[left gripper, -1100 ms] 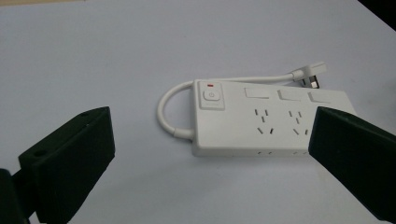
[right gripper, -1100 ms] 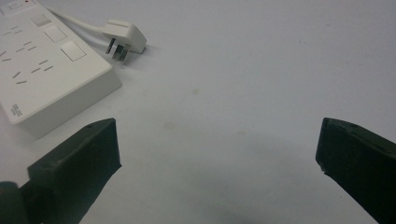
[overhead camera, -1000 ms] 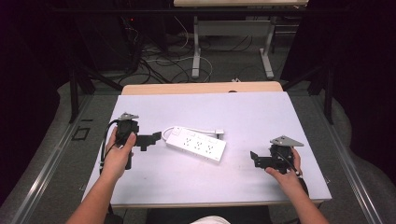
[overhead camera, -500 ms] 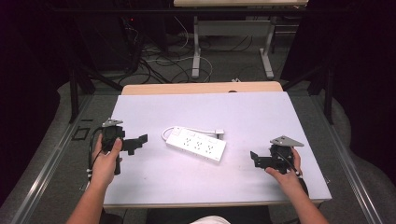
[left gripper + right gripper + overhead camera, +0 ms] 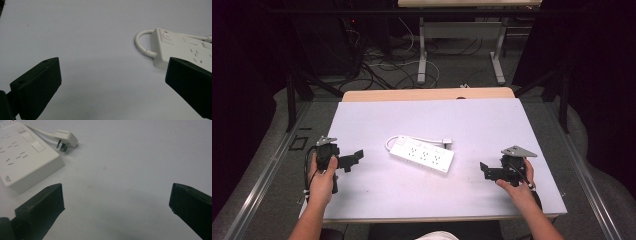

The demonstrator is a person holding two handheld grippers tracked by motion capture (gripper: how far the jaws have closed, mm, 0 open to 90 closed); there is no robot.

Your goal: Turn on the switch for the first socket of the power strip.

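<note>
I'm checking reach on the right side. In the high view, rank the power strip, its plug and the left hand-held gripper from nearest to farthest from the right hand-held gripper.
1. power strip, mid-table, left of the right hand-held gripper.
2. plug, behind the strip's right end; close to call with the strip.
3. left hand-held gripper, at the table's left edge.

A smooth, glossy white plastic power strip (image 5: 422, 155) is seen on a matt pale table (image 5: 492, 125); matt black jaws.
</note>
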